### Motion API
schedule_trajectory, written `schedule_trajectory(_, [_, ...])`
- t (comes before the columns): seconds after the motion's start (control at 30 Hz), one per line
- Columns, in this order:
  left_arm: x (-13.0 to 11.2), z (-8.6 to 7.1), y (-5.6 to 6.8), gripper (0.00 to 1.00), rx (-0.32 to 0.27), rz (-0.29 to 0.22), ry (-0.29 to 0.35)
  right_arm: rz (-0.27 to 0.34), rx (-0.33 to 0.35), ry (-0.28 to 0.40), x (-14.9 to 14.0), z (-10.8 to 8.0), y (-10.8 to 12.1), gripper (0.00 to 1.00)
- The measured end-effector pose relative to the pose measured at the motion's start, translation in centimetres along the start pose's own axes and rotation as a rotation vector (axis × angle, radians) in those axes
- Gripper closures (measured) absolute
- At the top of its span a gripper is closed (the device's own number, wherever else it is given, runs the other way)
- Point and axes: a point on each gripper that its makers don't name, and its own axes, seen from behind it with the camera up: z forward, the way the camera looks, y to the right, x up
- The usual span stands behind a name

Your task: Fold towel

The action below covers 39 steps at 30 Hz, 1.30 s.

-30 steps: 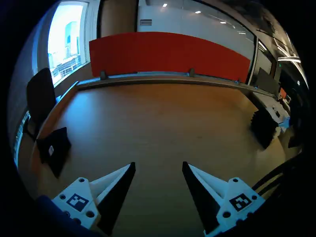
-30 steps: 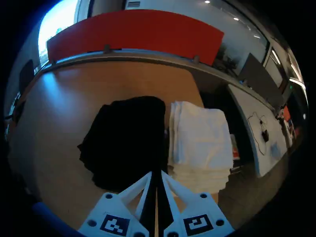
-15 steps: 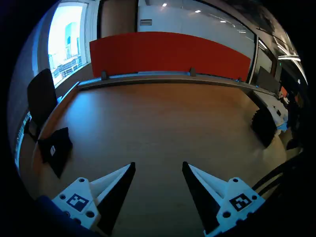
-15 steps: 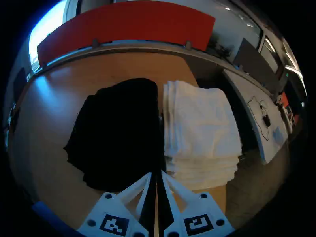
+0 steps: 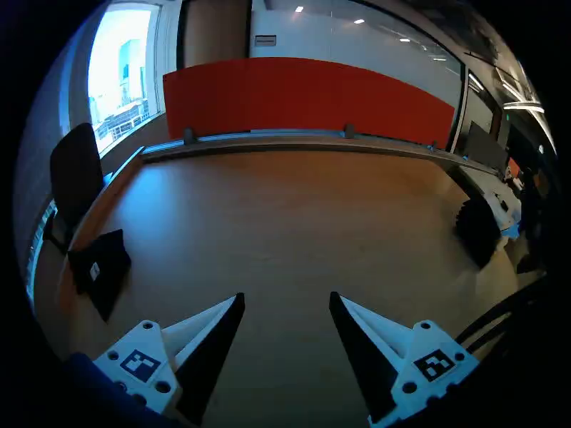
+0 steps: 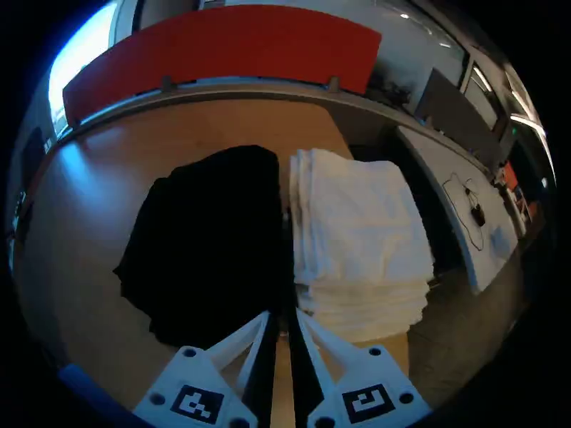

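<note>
Towel pick-up seems in hand: the right gripper [image 6: 283,317], fingers nearly pressed together on nothing, hovers over a black towel [image 6: 207,242] centre-left, beside a white folded stack [image 6: 357,235]; the left gripper [image 5: 285,303] hangs spread above the bare table [image 5: 285,207]; next, the right likely must open and pinch an edge.

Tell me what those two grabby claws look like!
Both match. The left gripper and the right gripper each have two white, pointed, wedge-shaped fingers with black inner faces. Every finger carries a square black-and-white marker and small round holes near its base. A blue edge shows at the lower left of each view, behind the fingers.
</note>
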Motion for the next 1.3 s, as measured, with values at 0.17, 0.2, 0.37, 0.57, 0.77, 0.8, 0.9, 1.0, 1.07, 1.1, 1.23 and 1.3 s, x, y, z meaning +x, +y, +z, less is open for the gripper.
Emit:
schedule_trajectory(0.17, [0.1,0.1,0.0,0.12,-0.002,0.001,0.002,0.015,-0.018,0.018,0.2,-0.6,0.5,0.64])
schedule_trajectory(0.2, [0.1,0.1,0.0,0.12,-0.003,0.000,0.002,0.016,-0.022,0.021,0.2,-0.7,0.6,0.63])
schedule_trajectory(0.37, [0.2,0.2,0.1,0.12,-0.006,-0.001,0.003,0.015,-0.028,0.022,0.1,-1.2,0.7,0.38])
schedule_trajectory(0.57, [0.2,0.2,0.2,0.12,-0.011,0.003,0.005,0.009,-0.030,0.024,-0.2,-1.6,0.6,0.33])
schedule_trajectory(0.77, [0.3,0.1,0.2,0.12,-0.015,0.001,0.009,0.006,-0.025,0.027,-0.2,-2.0,0.3,0.13])
schedule_trajectory(0.8, [0.3,0.1,0.2,0.12,-0.016,0.001,0.010,0.006,-0.024,0.028,-0.2,-2.1,0.3,0.13])
schedule_trajectory(0.9, [0.2,0.0,0.1,0.12,-0.016,0.000,0.011,0.005,-0.025,0.032,-0.2,-2.3,0.1,0.13])
schedule_trajectory(1.0, [0.2,-0.1,0.0,0.12,-0.017,-0.001,0.012,0.004,-0.025,0.040,-0.1,-2.5,-0.1,0.11])
schedule_trajectory(1.07, [0.1,-0.2,0.0,0.12,-0.018,-0.002,0.013,0.002,-0.025,0.048,0.1,-2.7,-0.3,0.08])
schedule_trajectory(1.1, [0.1,-0.3,0.0,0.12,-0.019,-0.003,0.013,0.001,-0.025,0.051,0.1,-2.8,-0.4,0.06])
schedule_trajectory(1.23, [0.2,-0.3,-0.1,0.13,-0.022,-0.004,0.017,-0.009,-0.033,0.060,0.3,-3.2,-0.6,0.03])
schedule_trajectory(1.3, [0.2,-0.4,-0.2,0.12,-0.023,-0.005,0.019,-0.013,-0.036,0.065,0.5,-3.3,-0.7,0.03])
